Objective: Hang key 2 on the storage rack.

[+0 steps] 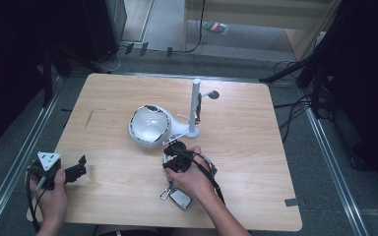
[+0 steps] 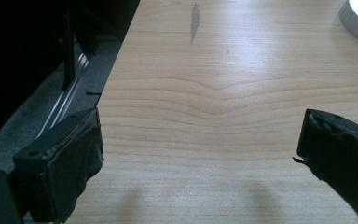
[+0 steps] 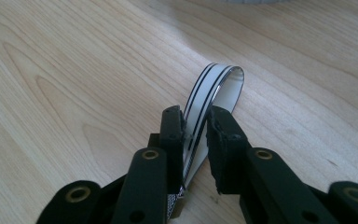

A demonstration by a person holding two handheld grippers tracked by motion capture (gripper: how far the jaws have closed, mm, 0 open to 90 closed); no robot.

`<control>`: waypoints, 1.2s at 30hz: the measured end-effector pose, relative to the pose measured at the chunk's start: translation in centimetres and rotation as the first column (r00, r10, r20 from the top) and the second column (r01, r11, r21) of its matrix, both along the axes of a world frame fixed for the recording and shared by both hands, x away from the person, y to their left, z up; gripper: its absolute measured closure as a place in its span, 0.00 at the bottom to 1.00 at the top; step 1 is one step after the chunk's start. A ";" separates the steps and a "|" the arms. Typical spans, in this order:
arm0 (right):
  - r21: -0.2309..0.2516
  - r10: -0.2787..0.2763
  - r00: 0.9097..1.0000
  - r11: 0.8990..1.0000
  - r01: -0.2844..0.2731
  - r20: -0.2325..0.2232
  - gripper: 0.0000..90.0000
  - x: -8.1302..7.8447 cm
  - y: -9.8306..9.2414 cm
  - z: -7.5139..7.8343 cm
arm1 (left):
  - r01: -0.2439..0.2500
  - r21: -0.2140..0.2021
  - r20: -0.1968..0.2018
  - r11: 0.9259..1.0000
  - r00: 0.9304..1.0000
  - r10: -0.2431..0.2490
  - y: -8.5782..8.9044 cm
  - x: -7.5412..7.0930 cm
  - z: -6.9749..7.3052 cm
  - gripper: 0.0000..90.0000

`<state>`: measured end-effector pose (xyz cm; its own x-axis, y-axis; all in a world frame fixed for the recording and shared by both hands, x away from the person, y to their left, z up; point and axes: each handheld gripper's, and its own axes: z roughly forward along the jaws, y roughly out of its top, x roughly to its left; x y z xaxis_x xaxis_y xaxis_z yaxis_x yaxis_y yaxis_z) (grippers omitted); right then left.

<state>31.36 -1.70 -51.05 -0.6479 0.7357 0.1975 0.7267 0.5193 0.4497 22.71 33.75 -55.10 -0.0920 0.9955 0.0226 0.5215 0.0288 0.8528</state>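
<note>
Wooden table (image 1: pixel 256 177) under me, white stand with round head (image 1: pixel 149 127) at middle. My left gripper (image 1: pixel 81 168) spread wide, idle near left edge. My right gripper (image 3: pixel 196 125) pinching striped lanyard strap (image 3: pixel 214 86) – badge (image 1: pixel 180 199) trails behind wrist. Judging step: strap gripped; next – lift toward stand's hook, keep loop open.

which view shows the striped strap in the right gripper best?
Right gripper view: the white strap with two black stripes loops up between the right gripper fingers, which are shut on it. In the high view the person's right hand covers the grip, so the strap can't be made out. The left gripper view looks across bare table.
</note>
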 end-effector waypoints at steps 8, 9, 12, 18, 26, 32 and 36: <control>-0.101 0.043 0.998 0.994 -0.037 0.053 1.00 -0.8 1.3 -0.4 | 0.000 -0.001 0.001 1.000 1.000 0.000 0.0 0.0 0.0 0.00; -0.099 0.043 0.998 0.994 -0.037 0.055 1.00 -0.9 1.2 -0.3 | 0.000 -0.001 0.001 1.000 1.000 0.000 0.0 0.0 0.0 0.00; -0.094 0.023 0.994 0.995 -0.013 0.105 1.00 -1.0 0.7 0.2 | 0.001 -0.001 0.001 1.000 1.000 -0.001 0.0 0.0 0.0 0.00; -0.044 -0.049 0.978 0.997 0.059 0.202 1.00 -1.2 -0.8 1.7 | 0.000 0.001 -0.001 1.000 1.000 0.000 0.0 0.0 0.0 0.00; -0.002 -0.125 0.939 0.991 0.132 0.321 1.00 -1.6 -2.2 3.1 | 0.002 0.006 -0.005 1.000 1.000 -0.002 0.0 0.0 0.0 0.00; 0.033 -0.175 0.908 0.984 0.176 0.381 1.00 -1.7 -2.8 3.9 | 0.000 0.002 -0.001 1.000 1.000 0.000 0.0 0.0 0.0 0.00; 0.059 -0.199 0.888 0.980 0.192 0.414 1.00 -1.9 -3.0 4.3 | 0.002 0.004 -0.003 1.000 1.000 -0.002 0.0 0.0 0.0 0.00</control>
